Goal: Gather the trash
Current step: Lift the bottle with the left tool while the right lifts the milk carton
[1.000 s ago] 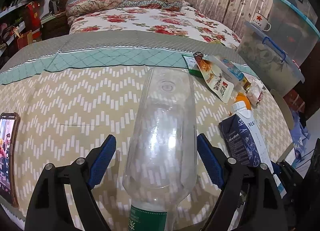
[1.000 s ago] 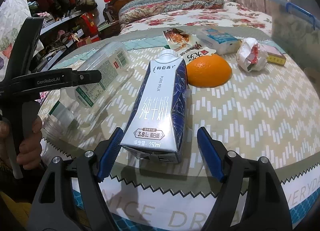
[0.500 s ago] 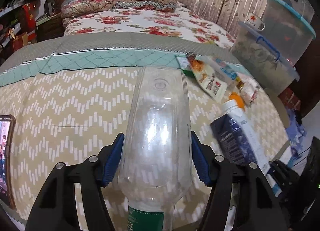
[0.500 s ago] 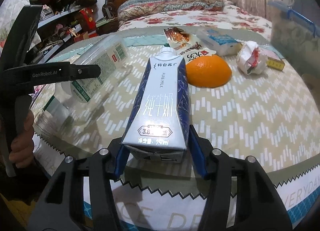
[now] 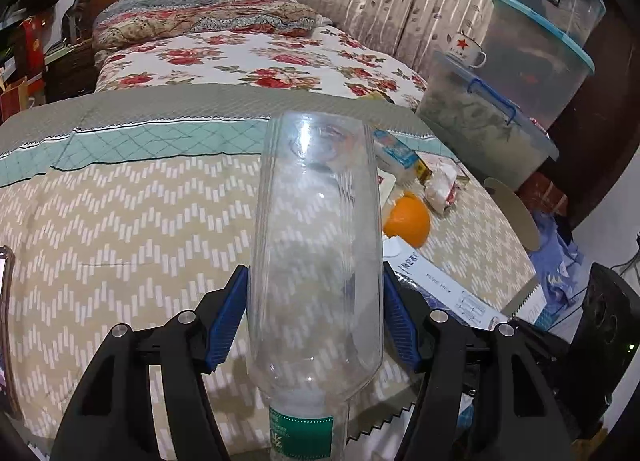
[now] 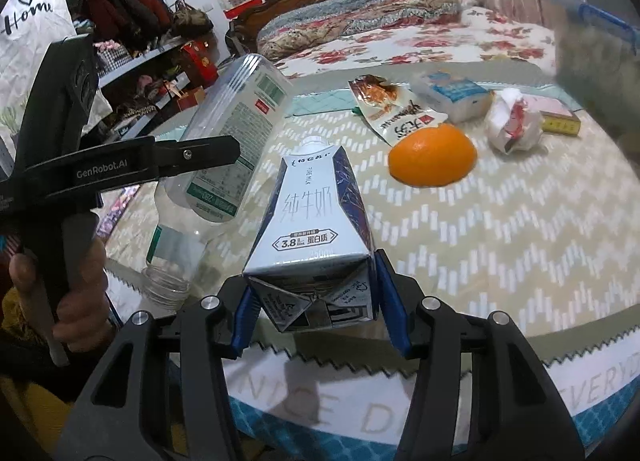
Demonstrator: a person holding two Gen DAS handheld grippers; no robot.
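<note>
A patterned tablecloth [image 6: 500, 221] is covering the table. The left gripper [image 5: 314, 321] is clamping an empty bottle [image 5: 316, 245] raised above it; the right gripper [image 6: 312, 301], having just closed, is squeezing a milk carton [image 6: 312, 213] near the edge.

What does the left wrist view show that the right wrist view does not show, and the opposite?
Only the left wrist view: the left gripper with both blue pads on the clear bottle, and stacked storage bins. Only the right wrist view: the right gripper clamping the milk carton, a snack wrapper, and the hand holding the left gripper. Both: bottle, carton, orange, patterned tablecloth.
</note>
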